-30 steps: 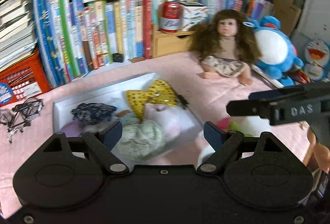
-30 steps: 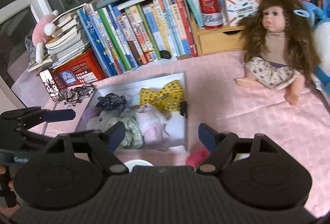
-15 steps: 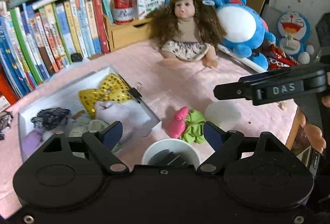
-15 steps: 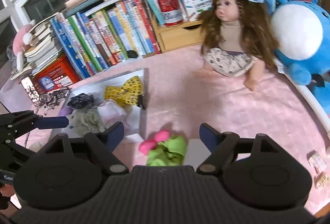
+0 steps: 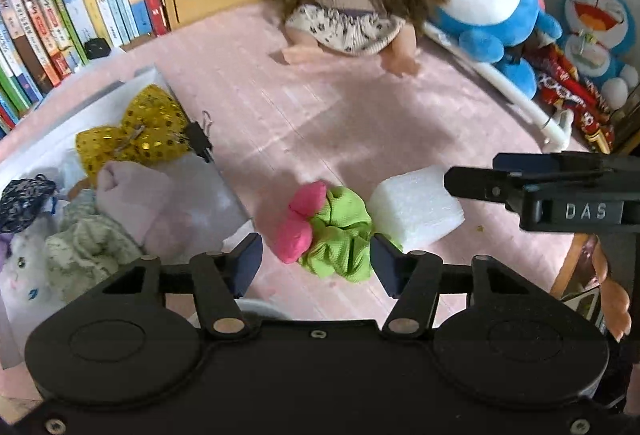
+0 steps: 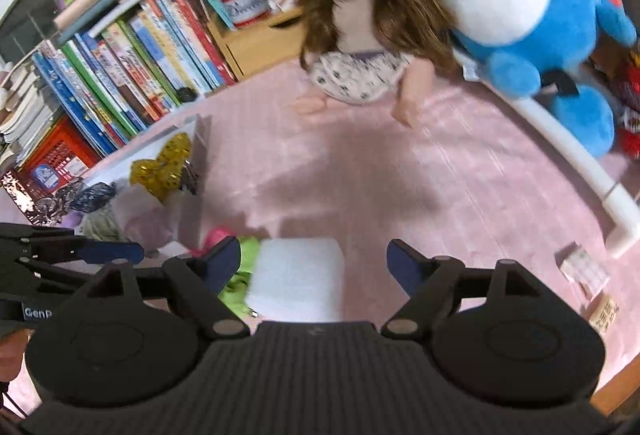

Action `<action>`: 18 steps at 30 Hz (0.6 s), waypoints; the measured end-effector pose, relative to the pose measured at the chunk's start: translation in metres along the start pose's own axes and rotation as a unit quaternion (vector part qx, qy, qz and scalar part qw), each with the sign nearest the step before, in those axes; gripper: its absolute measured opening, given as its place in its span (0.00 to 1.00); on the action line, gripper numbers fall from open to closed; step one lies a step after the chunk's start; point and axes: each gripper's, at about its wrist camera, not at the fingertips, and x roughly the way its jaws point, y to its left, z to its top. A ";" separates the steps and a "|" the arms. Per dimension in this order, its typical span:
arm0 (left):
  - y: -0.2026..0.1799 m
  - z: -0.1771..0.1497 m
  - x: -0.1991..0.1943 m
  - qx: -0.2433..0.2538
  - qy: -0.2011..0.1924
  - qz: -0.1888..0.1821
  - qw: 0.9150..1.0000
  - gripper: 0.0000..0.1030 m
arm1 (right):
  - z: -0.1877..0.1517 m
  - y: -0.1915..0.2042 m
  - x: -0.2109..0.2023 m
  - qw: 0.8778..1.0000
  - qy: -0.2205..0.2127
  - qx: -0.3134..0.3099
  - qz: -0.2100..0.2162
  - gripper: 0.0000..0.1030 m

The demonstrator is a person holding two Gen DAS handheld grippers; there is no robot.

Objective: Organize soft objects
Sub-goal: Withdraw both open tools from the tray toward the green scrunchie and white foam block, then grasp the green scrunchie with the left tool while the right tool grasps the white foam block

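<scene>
The green and pink scrunchie (image 5: 328,231) lies on the pink cloth (image 5: 360,123) between the closing, not yet touching fingers of the left gripper (image 5: 316,263). Beside it, a white foam block (image 6: 298,275) sits between the spread right gripper (image 6: 314,263), untouched.

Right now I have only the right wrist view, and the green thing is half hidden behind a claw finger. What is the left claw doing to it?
Observer: The left claw is closing around a green scrunchie with pink puffs, and is not yet squeezing it.
Operator: Is there anything in the tray that I can't see?
Observer: Yes. A white plush toy lies in its near corner, beside a pale green cloth.
</scene>
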 end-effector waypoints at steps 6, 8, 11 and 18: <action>-0.011 0.006 0.022 0.003 0.030 -0.003 1.000 0.48 | -0.009 -0.014 0.011 1.000 0.014 0.011 0.005 0.85; -0.015 0.008 0.028 0.004 0.035 0.002 0.999 0.49 | -0.009 -0.015 0.014 1.000 0.017 0.011 0.007 0.85; -0.019 0.011 0.033 0.007 0.036 0.009 0.999 0.51 | -0.011 -0.016 0.016 1.000 0.020 0.011 0.011 0.85; -0.022 0.012 0.043 0.008 0.036 0.023 0.999 0.67 | -0.008 -0.018 0.022 0.999 0.023 0.023 0.025 0.85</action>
